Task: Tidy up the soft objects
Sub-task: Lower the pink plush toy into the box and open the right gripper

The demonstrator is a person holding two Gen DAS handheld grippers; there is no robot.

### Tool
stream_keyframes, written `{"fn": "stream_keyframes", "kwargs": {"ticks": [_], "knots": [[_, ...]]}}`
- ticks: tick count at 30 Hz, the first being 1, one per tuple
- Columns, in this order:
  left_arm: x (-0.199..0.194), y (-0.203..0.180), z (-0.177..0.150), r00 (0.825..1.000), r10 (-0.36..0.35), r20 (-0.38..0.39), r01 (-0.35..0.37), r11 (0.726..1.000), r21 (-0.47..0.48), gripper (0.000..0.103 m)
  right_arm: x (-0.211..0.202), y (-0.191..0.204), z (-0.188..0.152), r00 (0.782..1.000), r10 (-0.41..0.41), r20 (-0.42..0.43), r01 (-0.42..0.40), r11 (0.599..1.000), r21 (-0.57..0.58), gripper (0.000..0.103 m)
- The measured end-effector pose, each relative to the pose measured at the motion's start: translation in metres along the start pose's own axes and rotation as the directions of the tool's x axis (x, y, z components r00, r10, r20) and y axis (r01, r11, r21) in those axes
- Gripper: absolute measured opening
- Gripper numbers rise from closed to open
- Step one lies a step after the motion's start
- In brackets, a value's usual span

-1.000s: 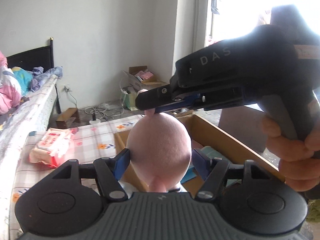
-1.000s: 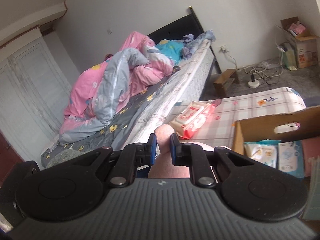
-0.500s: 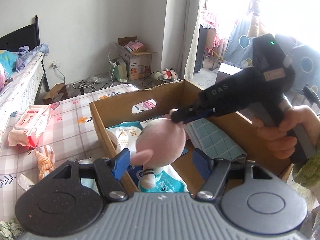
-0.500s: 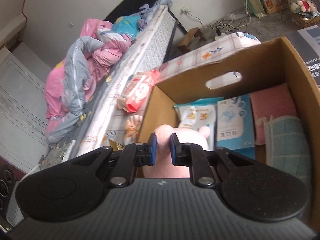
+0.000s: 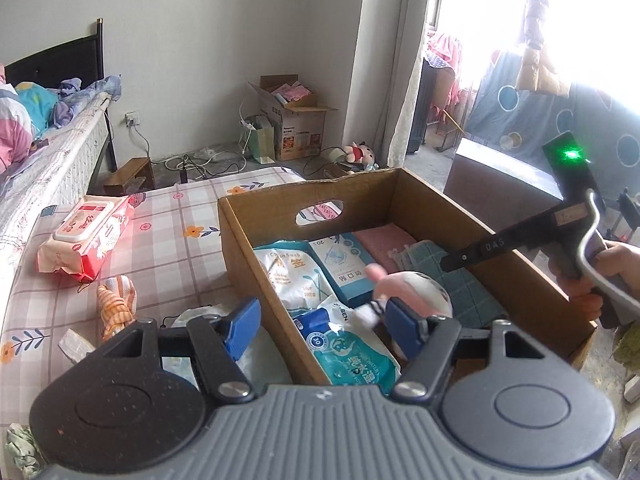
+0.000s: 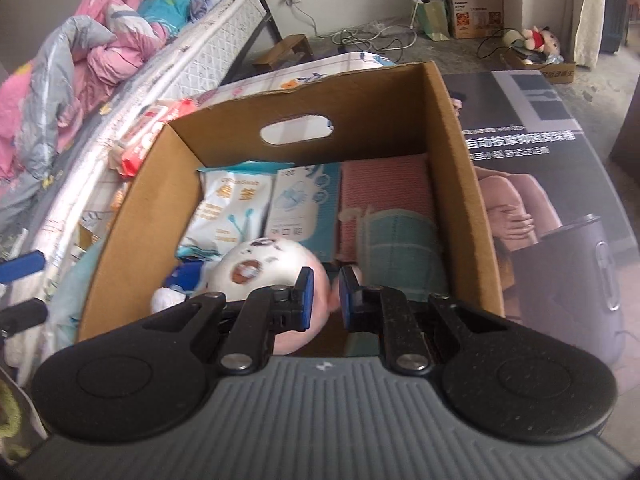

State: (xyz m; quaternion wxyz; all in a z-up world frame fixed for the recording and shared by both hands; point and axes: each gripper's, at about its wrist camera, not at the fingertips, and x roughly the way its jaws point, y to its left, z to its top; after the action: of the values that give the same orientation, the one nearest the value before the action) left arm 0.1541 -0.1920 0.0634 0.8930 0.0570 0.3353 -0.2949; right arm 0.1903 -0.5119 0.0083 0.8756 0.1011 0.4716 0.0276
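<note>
Right claw is pinching the pink round plush doll inside the brown cardboard box; left claw is hovering apart beside it.

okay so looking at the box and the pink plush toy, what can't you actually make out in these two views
- Pink plush toy: its lower body is hidden by the right claw in the right wrist view; motion-blurred in the left wrist view.
- Cardboard box: near end cut off behind both camera housings.
- Right claw's hold: whether its pads press the toy's ear cannot be judged.
</note>
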Motion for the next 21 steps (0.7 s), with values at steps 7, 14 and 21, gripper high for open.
{"fn": "stream_keyframes", "kwargs": {"ticks": [7, 14, 21], "knots": [[-0.01, -0.002, -0.003, 1.0, -0.005, 0.012, 0.005, 1.0, 0.006, 0.07, 0.011, 0.008, 0.003, 0.998, -0.066, -0.022, 0.065, 0.997, -0.03, 0.019], [-0.024, 0.006, -0.004, 0.999, 0.01, 0.038, -0.01, 1.0, 0.0, 0.07, -0.009, 0.024, 0.006, 0.999, 0.038, -0.006, -0.038, 0.999, -0.006, 0.058], [-0.029, 0.009, -0.007, 0.999, 0.0, 0.035, 0.0, 1.0, -0.016, 0.07, 0.012, 0.019, -0.002, 0.98, 0.141, -0.141, -0.101, 0.961, 0.258, 0.083]]}}
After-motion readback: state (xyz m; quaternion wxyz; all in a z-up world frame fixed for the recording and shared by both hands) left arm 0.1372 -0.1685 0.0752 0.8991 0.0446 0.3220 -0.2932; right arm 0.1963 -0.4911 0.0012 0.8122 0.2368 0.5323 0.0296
